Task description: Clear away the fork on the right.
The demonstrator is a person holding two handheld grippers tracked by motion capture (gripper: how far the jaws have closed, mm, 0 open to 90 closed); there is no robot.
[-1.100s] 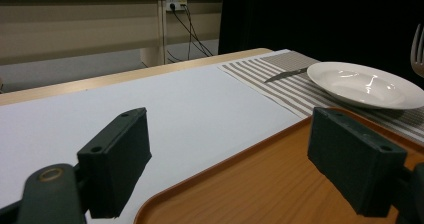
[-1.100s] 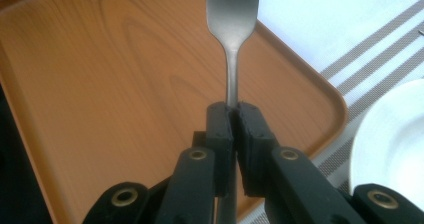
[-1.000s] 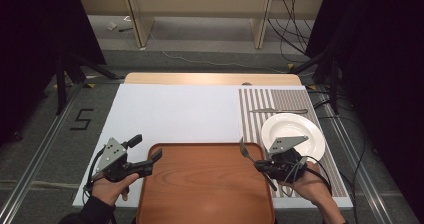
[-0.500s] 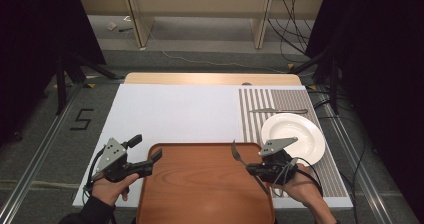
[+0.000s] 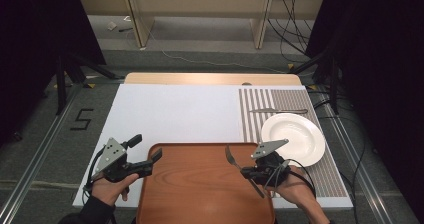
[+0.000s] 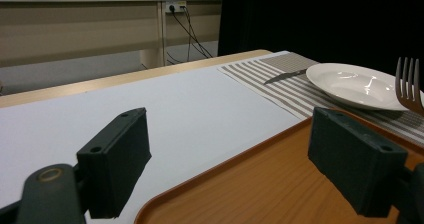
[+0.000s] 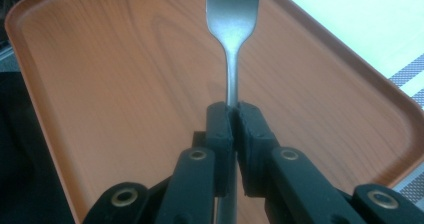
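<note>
We are holding the left gripper (image 5: pixel 152 160) at the lower left of the high view, jaws standing wide apart and pointing right. At the lower right, we are gripping the right gripper (image 5: pixel 243 173) with its jaws pressed together, pointing left.

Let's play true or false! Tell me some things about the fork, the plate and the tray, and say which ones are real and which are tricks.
1. The right tongs pinch the fork by its handle. True.
2. The fork is over the wooden tray. True.
3. The white plate sits on the tray. False: it sits on the striped mat, beside the tray.
4. The left tongs hold a spoon. False: they are open and hold nothing.
5. A knife lies on the mat behind the plate. True.
</note>
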